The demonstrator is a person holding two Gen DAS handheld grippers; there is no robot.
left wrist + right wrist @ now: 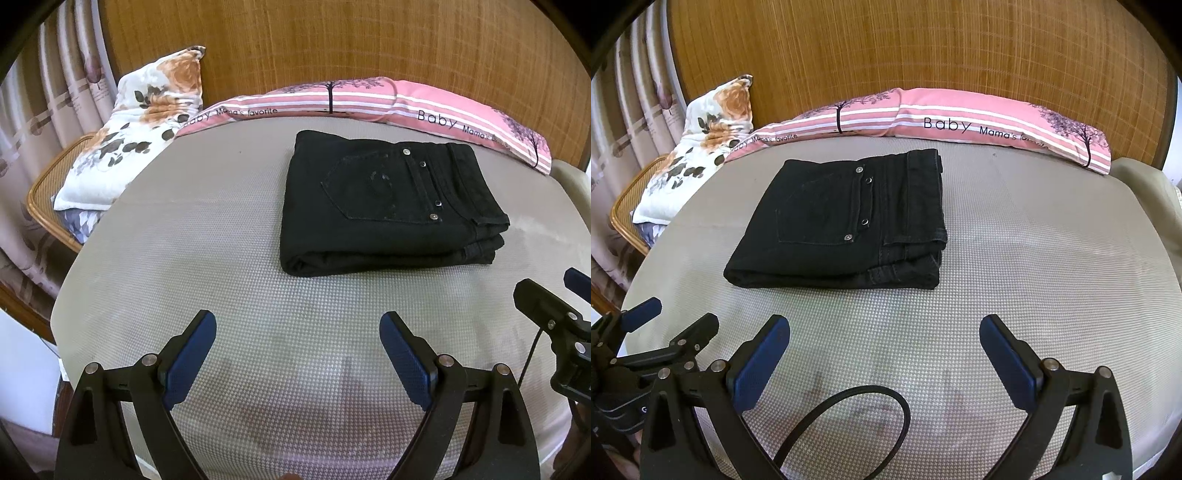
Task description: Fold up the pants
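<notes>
I see the black pants [388, 203] folded into a compact stack toward the mattress's [221, 258] far edge, near the pink pillow [369, 96]. My left gripper [298, 354] and right gripper [884, 363] both gape wide, empty.

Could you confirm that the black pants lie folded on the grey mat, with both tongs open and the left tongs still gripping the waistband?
Not quite: the left tongs grip nothing. The left wrist view shows them open over bare grey mat, apart from the folded black pants. The right tongs are open too.
</notes>
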